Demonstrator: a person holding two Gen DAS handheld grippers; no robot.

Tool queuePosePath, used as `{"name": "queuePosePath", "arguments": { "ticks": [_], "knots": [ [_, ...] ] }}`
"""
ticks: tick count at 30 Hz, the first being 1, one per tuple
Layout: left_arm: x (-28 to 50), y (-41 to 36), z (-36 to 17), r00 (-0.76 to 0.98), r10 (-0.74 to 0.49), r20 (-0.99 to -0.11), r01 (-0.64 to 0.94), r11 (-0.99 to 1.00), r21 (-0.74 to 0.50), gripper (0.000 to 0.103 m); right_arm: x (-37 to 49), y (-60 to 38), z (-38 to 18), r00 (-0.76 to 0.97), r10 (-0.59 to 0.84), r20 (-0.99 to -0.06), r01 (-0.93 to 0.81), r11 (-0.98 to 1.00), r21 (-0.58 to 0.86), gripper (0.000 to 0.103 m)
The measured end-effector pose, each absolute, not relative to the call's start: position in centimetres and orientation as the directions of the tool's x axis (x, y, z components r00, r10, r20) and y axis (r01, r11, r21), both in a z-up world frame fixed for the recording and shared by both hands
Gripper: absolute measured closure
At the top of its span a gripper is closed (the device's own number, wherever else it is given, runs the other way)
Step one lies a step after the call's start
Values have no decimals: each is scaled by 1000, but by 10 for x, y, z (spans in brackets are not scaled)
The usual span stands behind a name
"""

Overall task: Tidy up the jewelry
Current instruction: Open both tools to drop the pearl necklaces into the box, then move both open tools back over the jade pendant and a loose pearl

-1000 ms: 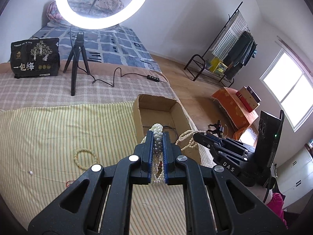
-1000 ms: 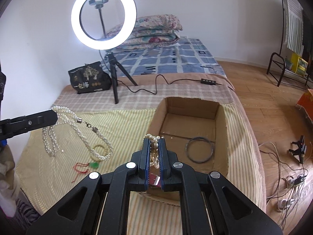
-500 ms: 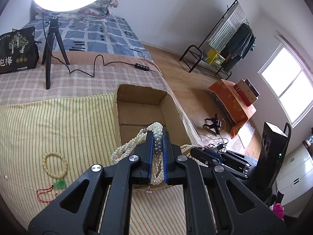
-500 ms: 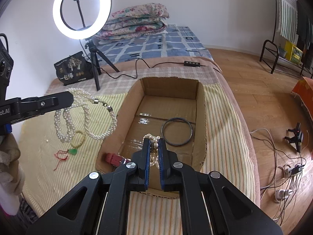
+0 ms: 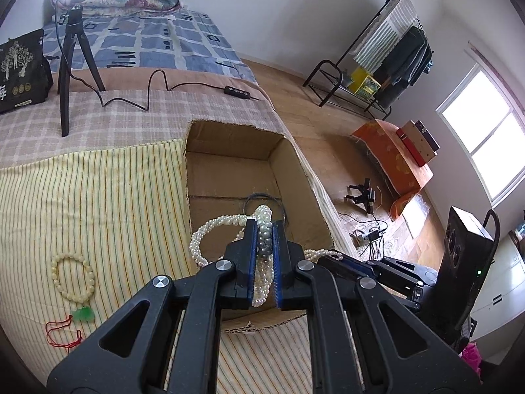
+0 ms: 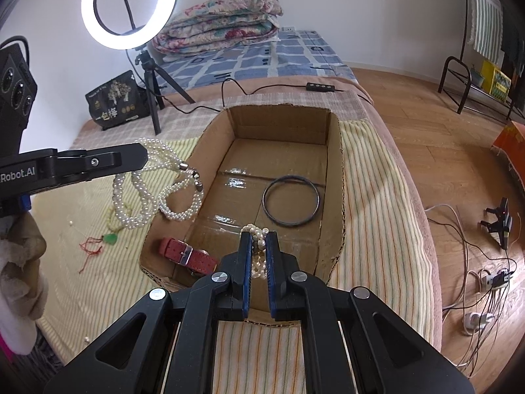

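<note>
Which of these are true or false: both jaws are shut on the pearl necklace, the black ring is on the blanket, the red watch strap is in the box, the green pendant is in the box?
1. Both the left gripper and the right gripper are shut on the pearl necklace. True.
2. The black ring lies on the striped blanket. False: it lies in the cardboard box.
3. The red watch strap is in the box. True.
4. The green pendant is in the box. False: it lies on the blanket.

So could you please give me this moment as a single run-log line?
left hand-held gripper: shut on white pearl necklace | right hand-held gripper: shut on same necklace | position: over open brown cardboard box | released: no
</note>
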State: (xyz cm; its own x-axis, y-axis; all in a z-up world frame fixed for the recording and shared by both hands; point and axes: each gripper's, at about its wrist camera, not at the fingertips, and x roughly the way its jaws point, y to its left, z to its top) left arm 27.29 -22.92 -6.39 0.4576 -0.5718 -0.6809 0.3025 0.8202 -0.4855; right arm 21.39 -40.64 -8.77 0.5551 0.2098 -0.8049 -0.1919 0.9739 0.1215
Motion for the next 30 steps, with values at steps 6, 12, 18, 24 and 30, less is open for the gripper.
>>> {"name": "queuePosePath", "arguments": {
  "ticks": [6,12,18,24,30],
  "knots": [
    [276,-225,-64,489,-537,-688,277,843,-461,68,216,-406,-87,559,175,-810,-176,980,91,49],
    [274,-214,-58,509,-522,-685,274,852,-446,67,213,-405,-84,583,160,-797,-165,983,76,47],
    [263,-196,-46,531,-501,-684,276,865,-419,67,209,-396,-77,590,164,-790,-174,982,74,47],
    [252,-163,-31,564,-468,-680,262,883,-390,67,202,-380,-64,610,178,-772,-189,979,76,47],
    [241,-119,-20,600,-415,-684,227,908,-352,67,196,-352,-52,620,198,-759,-235,970,61,47]
  ]
}}
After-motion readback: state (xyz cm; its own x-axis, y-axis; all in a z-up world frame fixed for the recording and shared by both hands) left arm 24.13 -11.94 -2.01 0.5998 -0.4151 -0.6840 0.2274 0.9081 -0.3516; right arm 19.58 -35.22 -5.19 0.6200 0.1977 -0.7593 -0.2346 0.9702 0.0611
